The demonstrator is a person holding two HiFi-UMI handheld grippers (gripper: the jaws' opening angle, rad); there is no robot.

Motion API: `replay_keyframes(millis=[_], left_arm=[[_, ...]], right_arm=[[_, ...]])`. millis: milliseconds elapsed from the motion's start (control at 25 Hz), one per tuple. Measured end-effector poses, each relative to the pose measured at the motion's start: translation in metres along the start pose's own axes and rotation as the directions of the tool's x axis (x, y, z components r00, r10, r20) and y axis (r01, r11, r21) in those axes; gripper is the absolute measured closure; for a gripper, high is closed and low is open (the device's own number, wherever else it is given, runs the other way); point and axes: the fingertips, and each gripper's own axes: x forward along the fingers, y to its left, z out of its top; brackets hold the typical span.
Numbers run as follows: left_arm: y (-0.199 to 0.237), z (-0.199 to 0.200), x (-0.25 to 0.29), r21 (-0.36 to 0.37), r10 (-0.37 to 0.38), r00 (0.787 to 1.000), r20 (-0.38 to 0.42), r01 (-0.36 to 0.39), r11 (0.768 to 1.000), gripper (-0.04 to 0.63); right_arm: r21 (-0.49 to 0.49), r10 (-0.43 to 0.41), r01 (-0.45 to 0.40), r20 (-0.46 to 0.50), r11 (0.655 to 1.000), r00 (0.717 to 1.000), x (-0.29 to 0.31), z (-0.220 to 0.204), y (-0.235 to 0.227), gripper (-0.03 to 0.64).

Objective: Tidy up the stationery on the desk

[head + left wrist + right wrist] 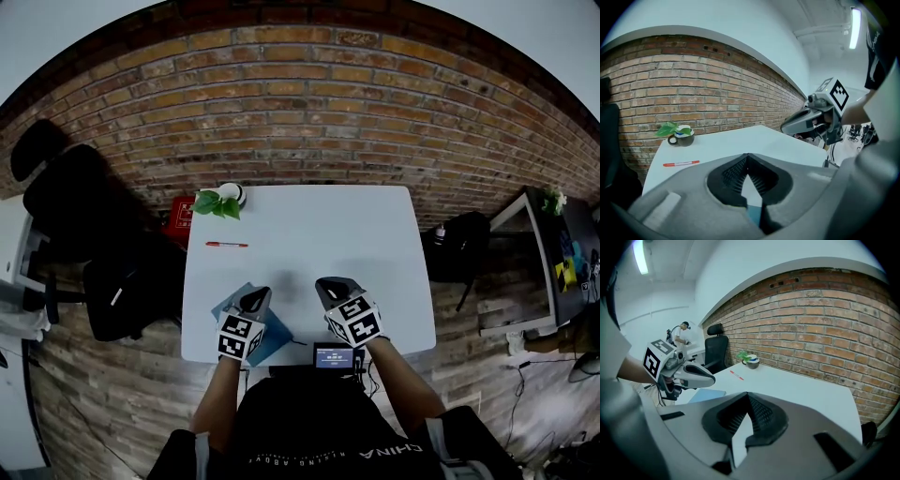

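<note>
Head view: grippers closed, pen untouched

Left gripper (257,298) and right gripper (331,285) hover side by side over the near edge of the white desk (375,244), jaws fully together and holding nothing. The red pen (226,245) lies well beyond the left gripper, near a mug with a plant (223,200). A blue notebook (277,339) lies beneath the left gripper.

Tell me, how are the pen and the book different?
The pen is red and thin; the book is blue and wide. The pen lies uncovered farther back; the book sits near the front edge, partly under the left gripper. Both lie flat on the desk.
</note>
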Motion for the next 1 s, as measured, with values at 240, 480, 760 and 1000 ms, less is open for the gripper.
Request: replay_keyframes(millis=[240,480,760,1000], left_arm=[[0.025,-0.01,-0.024,-0.075,0.083,0.997,0.0,-0.083,0.994,0.59],[0.054,-0.042,-0.052,-0.155,0.194,0.98,-0.043,-0.199,0.968,0.589],[0.062,-0.095,-0.068,-0.274,0.233,0.961,-0.15,-0.267,0.924,0.454],[0.054,-0.141,-0.082,-0.357,0.251,0.938,-0.237,-0.325,0.876,0.386]], right_arm=[[-0.05,0.075,-0.077,-0.041,0.996,0.996,0.025,0.002,0.018,0.608],[-0.075,0.152,-0.159,-0.083,0.984,0.985,0.058,0.004,0.043,0.609],[-0.099,0.223,-0.24,-0.16,0.966,0.962,0.09,-0.011,0.071,0.607],[-0.064,0.319,-0.344,-0.248,0.937,0.915,0.113,-0.037,0.103,0.523]])
